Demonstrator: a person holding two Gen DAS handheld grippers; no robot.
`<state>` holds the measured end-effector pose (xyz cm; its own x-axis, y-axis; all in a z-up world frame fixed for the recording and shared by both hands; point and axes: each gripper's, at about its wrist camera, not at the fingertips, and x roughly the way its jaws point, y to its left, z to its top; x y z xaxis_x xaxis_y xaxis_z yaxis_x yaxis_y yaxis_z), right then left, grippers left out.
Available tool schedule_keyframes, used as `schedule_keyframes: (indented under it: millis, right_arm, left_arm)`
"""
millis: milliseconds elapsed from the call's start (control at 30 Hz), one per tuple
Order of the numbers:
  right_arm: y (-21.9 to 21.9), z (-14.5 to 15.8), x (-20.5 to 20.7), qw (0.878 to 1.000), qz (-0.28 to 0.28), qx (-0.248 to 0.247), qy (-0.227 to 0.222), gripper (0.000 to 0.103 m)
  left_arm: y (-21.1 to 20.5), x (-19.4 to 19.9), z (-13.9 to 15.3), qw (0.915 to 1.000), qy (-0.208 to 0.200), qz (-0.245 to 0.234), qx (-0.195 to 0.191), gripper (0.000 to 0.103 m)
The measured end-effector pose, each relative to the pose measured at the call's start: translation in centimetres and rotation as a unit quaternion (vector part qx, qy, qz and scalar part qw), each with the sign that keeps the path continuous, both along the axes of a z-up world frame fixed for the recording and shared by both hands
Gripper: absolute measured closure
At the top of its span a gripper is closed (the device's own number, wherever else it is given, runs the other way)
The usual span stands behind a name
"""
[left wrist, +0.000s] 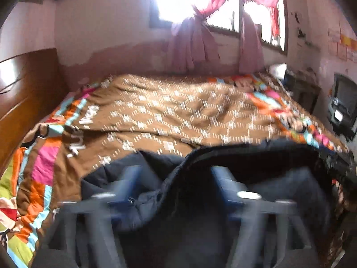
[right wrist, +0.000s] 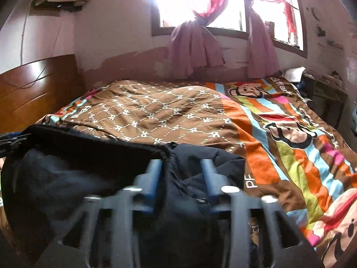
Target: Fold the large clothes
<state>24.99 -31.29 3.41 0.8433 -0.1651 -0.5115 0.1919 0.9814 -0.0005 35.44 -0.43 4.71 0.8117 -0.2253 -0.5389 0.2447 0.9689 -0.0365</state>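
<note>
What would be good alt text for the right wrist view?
A dark jacket lies on a bed with a colourful cartoon quilt, between the open jaws of the right gripper. Behind are a bright window with pink curtains and a wooden headboard.

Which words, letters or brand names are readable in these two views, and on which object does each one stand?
"PF": white letters repeated in the diamond pattern on the brown quilt, many upside down; also once on its striped border.
White lettering on the quilt's brown edges, beside the monkey cartoons: too distorted to read.
Left wrist view: the quilt's lettering is motion-blurred, unreadable.
Dark jacket: no text visible.
</note>
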Motion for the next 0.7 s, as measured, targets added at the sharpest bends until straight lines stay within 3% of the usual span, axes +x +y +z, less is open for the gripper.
schedule_keyframes:
  millis: [67,200,333,433,633,700]
  right_arm:
    - [-0.7,0.5,-0.6,1.000,-0.016,0.009,-0.012,0.041]
    - [-1.2,2.0,-2.7,0.999,-0.029,0.004,-0.046,0.011]
    - [-0.4,3.6,-5.3,0.997,-0.006,-0.022,-0.075,0.008]
    - [0.7,4.2,-6.8,0.996,0.030,-0.032,-0.074,0.007]
    - [3.8,0.3,-10.1,0.992,0.116,0.035,0.019,0.007]
    - [4.6,-1.6,-11.4,0.992,0.115,0.035,0.044,0.007]
  left_arm:
    - [0.9,-1.1,1.3,0.9990,-0.037,0.010,-0.025,0.008]
    - [2.0,-2.5,2.3,0.9982,-0.041,0.009,-0.044,0.008]
    - [3.1,-5.9,2.1,0.9974,-0.058,0.000,-0.043,0.008]
    - [3.7,-8.2,1.0,0.9976,-0.042,-0.029,-0.046,0.007]
    - [3.4,-10.8,-3.5,0.9952,0.037,-0.077,-0.048,0.007]
    - [2.9,-11.1,-4.5,0.9930,0.055,-0.091,-0.052,0.007]
